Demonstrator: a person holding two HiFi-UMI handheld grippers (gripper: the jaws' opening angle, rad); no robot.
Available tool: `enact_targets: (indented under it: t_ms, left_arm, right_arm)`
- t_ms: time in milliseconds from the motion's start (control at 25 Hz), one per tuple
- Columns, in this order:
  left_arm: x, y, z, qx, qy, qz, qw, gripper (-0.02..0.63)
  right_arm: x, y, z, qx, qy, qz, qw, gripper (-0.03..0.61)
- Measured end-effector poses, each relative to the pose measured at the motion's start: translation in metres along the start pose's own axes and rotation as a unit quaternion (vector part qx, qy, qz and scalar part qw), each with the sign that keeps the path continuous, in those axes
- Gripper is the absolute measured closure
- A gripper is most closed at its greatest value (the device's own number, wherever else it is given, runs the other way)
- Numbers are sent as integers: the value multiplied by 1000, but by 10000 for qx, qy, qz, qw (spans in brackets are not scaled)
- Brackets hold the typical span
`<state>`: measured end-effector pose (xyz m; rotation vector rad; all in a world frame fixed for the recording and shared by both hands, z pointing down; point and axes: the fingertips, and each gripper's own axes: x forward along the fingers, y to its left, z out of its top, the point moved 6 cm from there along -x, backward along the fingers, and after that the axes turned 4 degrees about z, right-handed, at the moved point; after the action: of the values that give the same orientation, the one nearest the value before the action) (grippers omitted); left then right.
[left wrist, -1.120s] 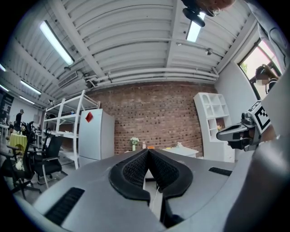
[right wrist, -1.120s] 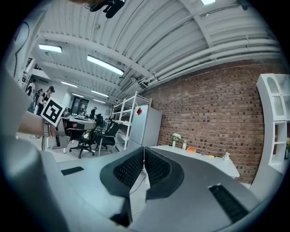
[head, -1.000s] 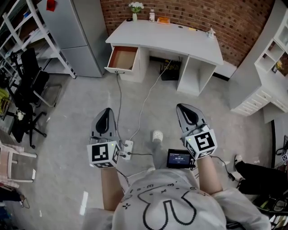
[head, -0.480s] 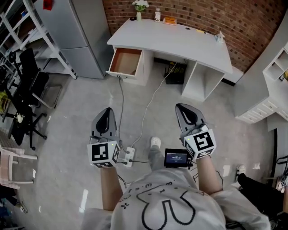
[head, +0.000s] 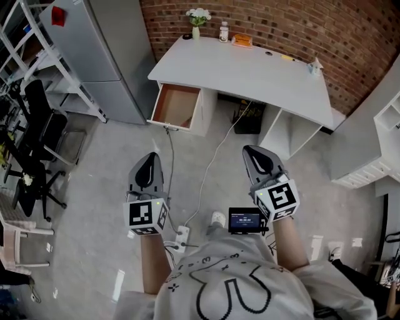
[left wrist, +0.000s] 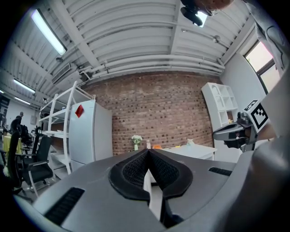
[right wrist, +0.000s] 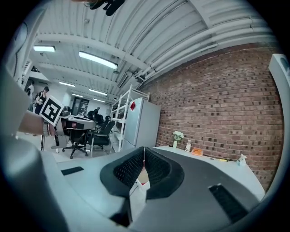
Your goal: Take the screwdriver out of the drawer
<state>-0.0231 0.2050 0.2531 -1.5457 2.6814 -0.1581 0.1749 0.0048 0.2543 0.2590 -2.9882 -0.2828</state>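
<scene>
Screwdriver can't be made out from this far; the drawer (head: 177, 106) is too small in the head view for me to tell what lies in it. Drawer is pulled out at the left end of the white desk (head: 250, 69), brown inside showing. Desk sits against the brick wall (head: 300, 31), well ahead of both my grippers.

My left gripper (head: 149, 156) has its jaws together with nothing between them; in the left gripper view (left wrist: 148, 150) the black pads meet at the tip. My right gripper (head: 253, 150) is the same: jaws together, nothing clamped, tips meeting in the right gripper view (right wrist: 144, 148). Both are held level side by side over the grey floor (head: 112, 187), pointing toward the desk, touching nothing.

On the desk's back edge:
- vase of flowers (head: 198, 15)
- small bottle (head: 224, 31)
- orange item (head: 241, 40)

Grey cabinet (head: 106, 56) stands left of the desk, just beside the drawer. A cable (head: 212, 162) runs from under the desk across the floor to a power strip (head: 181, 236) near my feet. Black office chair (head: 47, 131) at far left. Small screen (head: 245, 220) sits at my waist, just beside the right gripper.
</scene>
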Motion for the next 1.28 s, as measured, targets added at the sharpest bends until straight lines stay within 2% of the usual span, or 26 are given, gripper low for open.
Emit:
enact_targets:
  t_ms: [320, 600, 840, 1080, 1280]
  left_arm:
    - [90, 5, -11, -56, 76, -116, 9999, 601]
    - [118, 6, -25, -90, 257, -250, 9993, 601]
    - [147, 20, -29, -98, 254, -310, 9991, 601]
    - [200, 44, -32, -59, 171, -645, 9978, 601]
    - [249, 73, -32, 113, 128, -1074, 9941, 601]
  right_arm:
    - [60, -56, -13, -5, 129, -49, 9999, 557]
    - [80, -71, -25, 93, 306, -117, 9994, 557]
    - [102, -80, -30, 133, 355, -239, 9990, 557]
    - [132, -97, -33, 210, 416, -715, 9963, 557]
    - [175, -104, -28, 409, 355, -1124, 9922, 557]
